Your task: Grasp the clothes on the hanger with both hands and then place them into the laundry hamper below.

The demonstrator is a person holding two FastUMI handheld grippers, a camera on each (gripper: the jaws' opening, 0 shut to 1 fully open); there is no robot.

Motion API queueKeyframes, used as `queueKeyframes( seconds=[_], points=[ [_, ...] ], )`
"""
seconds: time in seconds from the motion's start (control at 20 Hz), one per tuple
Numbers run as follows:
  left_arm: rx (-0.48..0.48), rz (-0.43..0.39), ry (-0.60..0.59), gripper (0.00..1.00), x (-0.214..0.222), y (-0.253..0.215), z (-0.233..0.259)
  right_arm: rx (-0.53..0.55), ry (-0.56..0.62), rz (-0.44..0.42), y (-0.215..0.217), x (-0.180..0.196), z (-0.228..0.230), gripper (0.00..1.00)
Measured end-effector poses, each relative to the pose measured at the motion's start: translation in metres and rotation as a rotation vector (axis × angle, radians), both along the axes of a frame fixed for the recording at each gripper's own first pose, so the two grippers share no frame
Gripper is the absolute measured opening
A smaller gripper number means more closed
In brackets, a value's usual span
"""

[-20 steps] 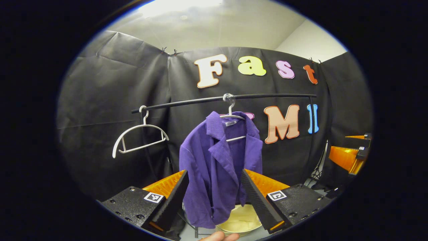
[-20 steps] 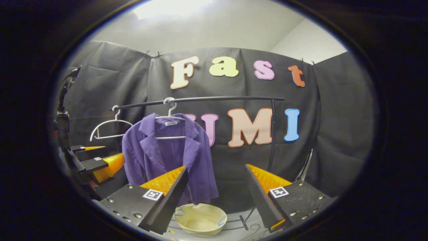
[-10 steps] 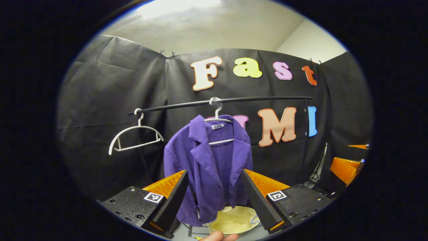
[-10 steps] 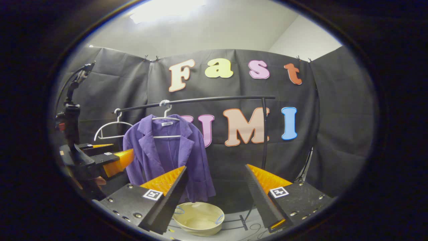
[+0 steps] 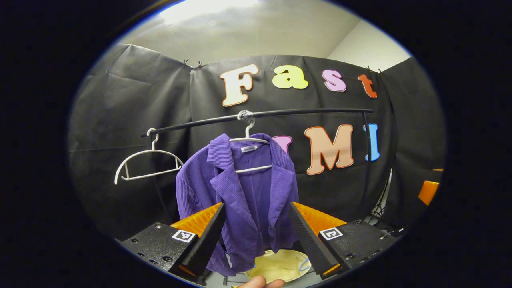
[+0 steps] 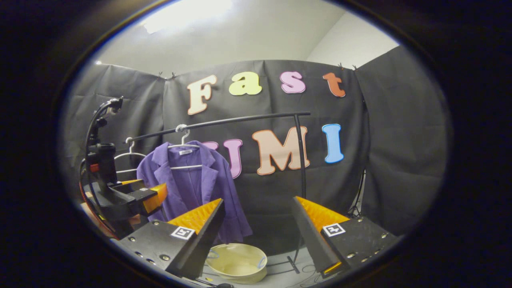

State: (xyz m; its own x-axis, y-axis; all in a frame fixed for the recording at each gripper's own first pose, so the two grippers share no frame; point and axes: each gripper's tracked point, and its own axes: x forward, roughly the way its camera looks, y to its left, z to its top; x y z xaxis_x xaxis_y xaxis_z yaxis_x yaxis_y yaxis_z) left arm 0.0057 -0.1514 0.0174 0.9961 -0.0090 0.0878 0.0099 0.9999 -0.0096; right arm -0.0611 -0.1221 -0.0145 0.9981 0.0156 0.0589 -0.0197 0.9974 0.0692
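A purple jacket (image 5: 244, 196) hangs on a white hanger (image 5: 250, 138) from a black rail (image 5: 304, 113). Below it on the floor stands a cream hamper (image 5: 280, 266). My left gripper (image 5: 256, 212) is open, short of the jacket, whose lower half shows between its fingers. In the right gripper view the jacket (image 6: 192, 186) hangs at left, above the hamper (image 6: 238, 262). My right gripper (image 6: 258, 206) is open and aimed to the right of the jacket, holding nothing. The left gripper (image 6: 149, 191) shows open at far left, beside the jacket.
An empty white hanger (image 5: 146, 162) hangs at the rail's left end. The rail's upright post (image 6: 301, 160) stands right of the jacket, with cables on the floor near its foot. A fingertip of the holding hand (image 5: 260, 283) shows at the bottom edge.
In the right gripper view the jacket and rail have slid left and shrunk, and the left gripper shows more. In the left gripper view the jacket has shifted left. Both grippers have stayed open.
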Motion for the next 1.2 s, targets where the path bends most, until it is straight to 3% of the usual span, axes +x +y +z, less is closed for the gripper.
queueKeyframes(
  seconds=[0.25, 0.35, 0.5, 0.7, 0.85, 1.05, 1.2],
  points=[
    [0.008, 0.017, 0.005, 0.99, 0.034, 0.016, -0.015, 0.020, 0.028, 0.026, 0.030, 0.044, -0.011, 1.00],
    [-0.015, 0.029, 0.045, 0.99, 0.054, 0.027, -0.028, 0.043, 0.055, 0.038, 0.043, 0.067, -0.018, 0.96],
    [-0.057, 0.039, 0.068, 0.99, 0.084, 0.034, -0.042, 0.061, 0.106, 0.072, 0.067, 0.104, -0.031, 1.00],
    [-0.036, 0.038, 0.079, 0.96, 0.119, 0.028, -0.060, -0.025, 0.167, 0.120, 0.098, 0.151, -0.045, 1.00],
    [-0.016, 0.026, 0.066, 0.99, 0.138, 0.026, -0.061, -0.069, 0.189, 0.180, 0.130, 0.189, -0.051, 1.00],
    [0.021, 0.055, 0.085, 0.94, 0.158, 0.040, -0.063, -0.071, 0.231, 0.243, 0.167, 0.242, -0.062, 1.00],
    [0.011, 0.037, 0.092, 0.80, 0.164, 0.047, -0.060, -0.071, 0.244, 0.261, 0.185, 0.265, -0.063, 0.96]
  ],
)
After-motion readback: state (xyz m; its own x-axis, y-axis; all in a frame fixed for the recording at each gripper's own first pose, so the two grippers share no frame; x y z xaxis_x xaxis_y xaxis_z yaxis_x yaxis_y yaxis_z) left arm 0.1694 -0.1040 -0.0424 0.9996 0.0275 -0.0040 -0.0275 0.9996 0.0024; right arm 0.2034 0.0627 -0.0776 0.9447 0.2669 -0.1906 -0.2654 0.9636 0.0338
